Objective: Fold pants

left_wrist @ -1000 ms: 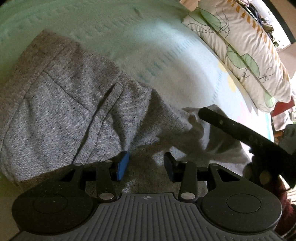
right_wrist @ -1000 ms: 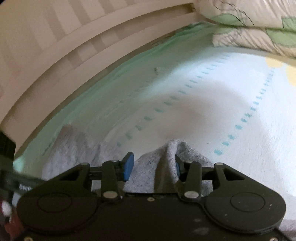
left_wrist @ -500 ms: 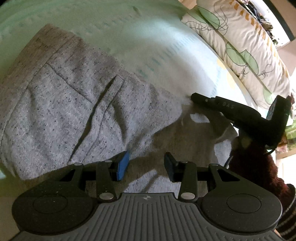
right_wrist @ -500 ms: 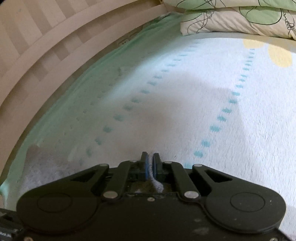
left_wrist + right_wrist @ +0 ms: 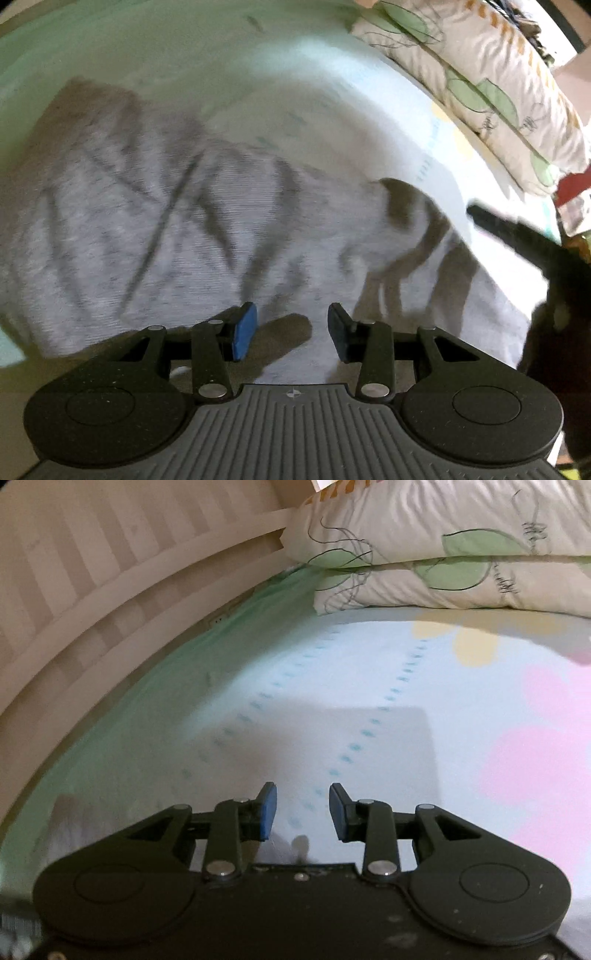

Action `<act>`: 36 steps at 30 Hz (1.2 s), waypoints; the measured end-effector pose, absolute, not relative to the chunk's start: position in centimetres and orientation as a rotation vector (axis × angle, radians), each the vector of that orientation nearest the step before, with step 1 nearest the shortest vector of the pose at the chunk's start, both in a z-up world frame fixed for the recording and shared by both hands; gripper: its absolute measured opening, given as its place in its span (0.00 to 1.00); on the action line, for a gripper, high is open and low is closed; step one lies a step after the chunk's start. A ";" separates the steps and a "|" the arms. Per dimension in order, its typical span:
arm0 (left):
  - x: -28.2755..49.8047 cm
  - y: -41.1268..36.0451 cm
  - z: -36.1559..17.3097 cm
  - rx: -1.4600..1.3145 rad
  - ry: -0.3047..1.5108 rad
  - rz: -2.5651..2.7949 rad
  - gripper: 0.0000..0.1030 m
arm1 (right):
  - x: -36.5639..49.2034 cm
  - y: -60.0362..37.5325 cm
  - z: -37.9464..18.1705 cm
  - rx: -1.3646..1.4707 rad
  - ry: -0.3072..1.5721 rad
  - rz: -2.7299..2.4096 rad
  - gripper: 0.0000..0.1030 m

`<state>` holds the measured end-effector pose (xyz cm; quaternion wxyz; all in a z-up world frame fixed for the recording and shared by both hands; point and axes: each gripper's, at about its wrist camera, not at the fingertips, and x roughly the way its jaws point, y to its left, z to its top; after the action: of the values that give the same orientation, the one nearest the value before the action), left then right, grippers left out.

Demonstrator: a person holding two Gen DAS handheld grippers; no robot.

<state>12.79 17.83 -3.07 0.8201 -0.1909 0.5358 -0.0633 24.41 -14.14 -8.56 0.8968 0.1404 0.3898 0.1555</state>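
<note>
Grey pants (image 5: 192, 236) crumpled on the bed (image 5: 369, 686)
Left gripper (image 5: 291, 332) above the pants, jaws apart, empty; right gripper (image 5: 301, 812) beside the pants, jaws opening, empty

Speckled grey woven fabric pants (image 5: 177, 236), lying flat and spread on the pale green-and-white bed sheet (image 5: 229, 62), with creases and a slanted pocket seam across the upper surface. One end is rumpled, a raised fold standing on the side nearer the leaf-printed pillows (image 5: 491, 85).
</note>
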 end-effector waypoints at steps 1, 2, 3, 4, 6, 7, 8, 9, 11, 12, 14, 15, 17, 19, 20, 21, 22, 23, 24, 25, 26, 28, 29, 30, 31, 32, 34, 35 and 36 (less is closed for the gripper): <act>13.1 17.4 -3.0 -0.405 1.139 -0.143 0.40 | 23.5 -14.6 -8.4 0.273 0.815 0.321 0.28; 13.6 16.6 -2.9 -0.401 1.133 -0.155 0.40 | 22.4 -15.0 -8.4 0.248 0.824 0.316 0.27; 14.1 15.8 -2.7 -0.392 1.124 -0.170 0.40 | 21.4 -15.2 -8.4 0.230 0.830 0.312 0.25; 14.6 15.1 -2.7 -0.381 1.115 -0.186 0.40 | 20.7 -15.4 -8.5 0.214 0.835 0.309 0.23; 15.7 13.6 -2.6 -0.364 1.100 -0.214 0.40 | 19.7 -15.4 -8.8 0.197 0.841 0.301 0.22; 16.3 12.8 -2.7 -0.357 1.090 -0.228 0.40 | 19.3 -15.4 -9.0 0.195 0.846 0.299 0.22; 17.5 11.9 -2.6 -0.353 1.080 -0.237 0.40 | 18.5 -15.6 -9.1 0.192 0.854 0.296 0.22; 18.5 11.3 -2.6 -0.351 1.076 -0.240 0.40 | 18.4 -15.5 -9.3 0.187 0.862 0.291 0.22; 20.1 10.3 -2.9 -0.354 1.067 -0.241 0.40 | 18.8 -15.4 -10.1 0.172 0.878 0.274 0.22; 21.0 9.9 -3.2 -0.356 1.061 -0.236 0.40 | 19.0 -15.4 -10.6 0.166 0.892 0.258 0.22; 22.2 9.3 -4.0 -0.351 1.069 -0.205 0.40 | 19.7 -15.6 -11.7 0.159 0.928 0.208 0.22; 22.8 9.3 -4.6 -0.354 1.080 -0.186 0.40 | 20.0 -15.8 -12.2 0.163 0.941 0.187 0.17; 22.9 9.5 -4.9 -0.380 1.063 -0.171 0.40 | 20.2 -16.4 -12.5 0.189 0.929 0.178 0.13; 22.9 9.5 -4.7 -0.385 1.068 -0.162 0.40 | 20.2 -16.7 -12.5 0.203 0.932 0.187 0.13; 22.8 9.5 -4.6 -0.376 1.070 -0.159 0.40 | 20.1 -16.9 -12.4 0.206 0.933 0.192 0.14; 22.6 9.4 -4.4 -0.367 1.072 -0.154 0.40 | 20.0 -17.2 -12.2 0.213 0.931 0.198 0.15; 22.4 9.2 -4.2 -0.360 1.075 -0.147 0.40 | 19.8 -17.7 -11.9 0.224 0.926 0.200 0.17; 22.4 9.0 -4.1 -0.356 1.078 -0.140 0.40 | 19.6 -18.3 -11.5 0.234 0.919 0.197 0.18; 22.0 8.9 -4.0 -0.356 1.079 -0.136 0.41 | 19.4 -19.1 -11.0 0.248 0.909 0.192 0.19; 21.5 8.7 -3.8 -0.359 1.079 -0.142 0.41 | 18.9 -20.0 -10.5 0.263 0.897 0.181 0.20; 21.1 8.4 -3.6 -0.359 1.080 -0.154 0.41 | 18.4 -21.0 -9.9 0.275 0.888 0.170 0.21; 19.9 7.4 -3.3 -0.346 1.088 -0.192 0.41 | 16.8 -23.5 -8.7 0.295 0.871 0.127 0.25; 19.4 6.9 -3.2 -0.338 1.097 -0.213 0.41 | 16.1 -24.6 -8.3 0.299 0.866 0.104 0.25; 18.8 6.2 -3.2 -0.331 1.108 -0.237 0.41 | 15.1 -26.0 -7.7 0.303 0.861 0.073 0.26; 18.1 5.3 -3.2 -0.325 1.121 -0.267 0.41 | 14.3 -27.3 -7.4 0.305 0.858 0.042 0.28; 17.5 4.5 -3.2 -0.319 1.131 -0.292 0.41 | 13.2 -28.7 -7.0 0.305 0.854 0.005 0.29; 16.4 2.9 -3.3 -0.303 1.149 -0.340 0.41 | 10.8 -31.4 -6.5 0.303 0.852 -0.074 0.34; 15.9 2.2 -3.4 -0.294 1.157 -0.363 0.41 | 9.5 -32.8 -6.4 0.304 0.854 -0.117 0.34; 15.5 1.6 -3.4 -0.286 1.164 -0.382 0.41 | 8.2 -34.3 -6.3 0.304 0.857 -0.161 0.34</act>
<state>15.52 1.56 -3.44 0.8085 -0.1339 0.5445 -0.1787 8.21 -34.34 -6.26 0.8953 0.1465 0.4134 -0.0779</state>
